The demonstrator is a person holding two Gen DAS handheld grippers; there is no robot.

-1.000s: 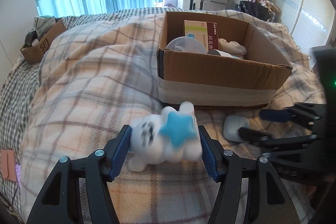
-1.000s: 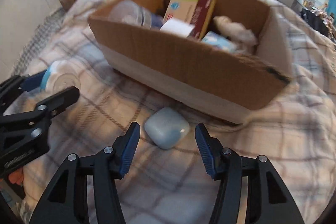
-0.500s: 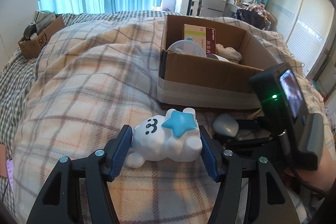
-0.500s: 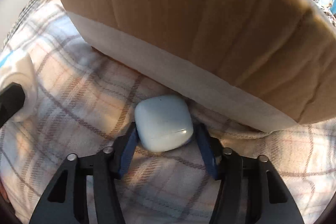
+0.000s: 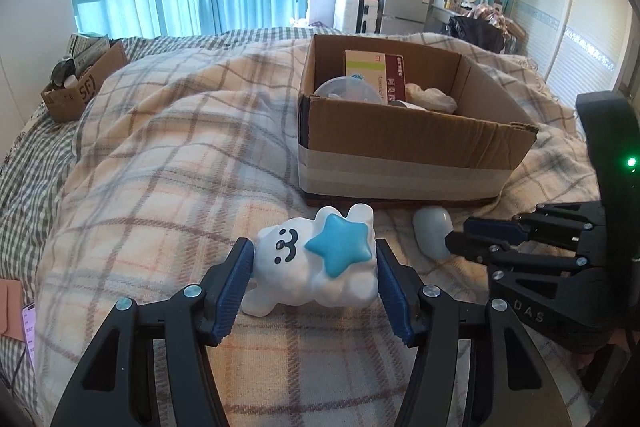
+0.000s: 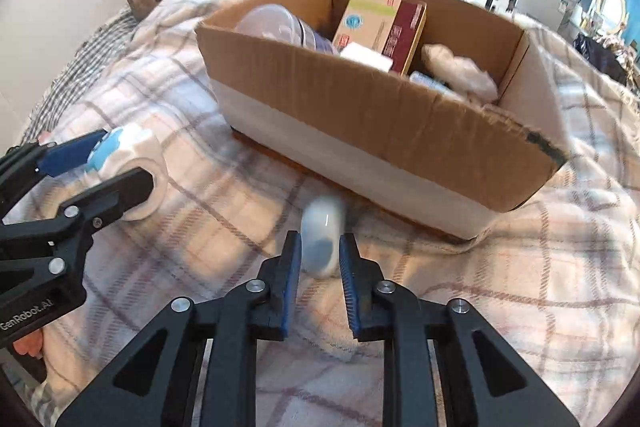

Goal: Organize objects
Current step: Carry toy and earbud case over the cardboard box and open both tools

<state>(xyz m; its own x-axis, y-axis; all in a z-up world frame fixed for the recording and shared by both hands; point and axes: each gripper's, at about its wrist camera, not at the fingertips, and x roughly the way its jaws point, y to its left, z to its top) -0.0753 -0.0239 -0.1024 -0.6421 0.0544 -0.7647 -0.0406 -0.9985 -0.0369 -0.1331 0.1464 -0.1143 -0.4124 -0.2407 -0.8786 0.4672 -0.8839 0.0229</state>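
My left gripper is shut on a white bear toy with a blue star, held just above the plaid blanket. My right gripper is shut on a pale blue earbud case, turned on edge and lifted off the blanket; the case also shows in the left wrist view. An open cardboard box stands just behind both, holding a clear tub, a green and red carton and white wrapped items. The left gripper and toy show at the left of the right wrist view.
The plaid blanket covers the bed in soft humps. A small cardboard box of odds and ends sits at the bed's far left corner. Blue curtains, a TV and a fridge stand beyond the bed.
My right gripper closed on the earbud case, tipped it on edge and pulled it back from the box. My left gripper stays shut on the bear toy, turned slightly.
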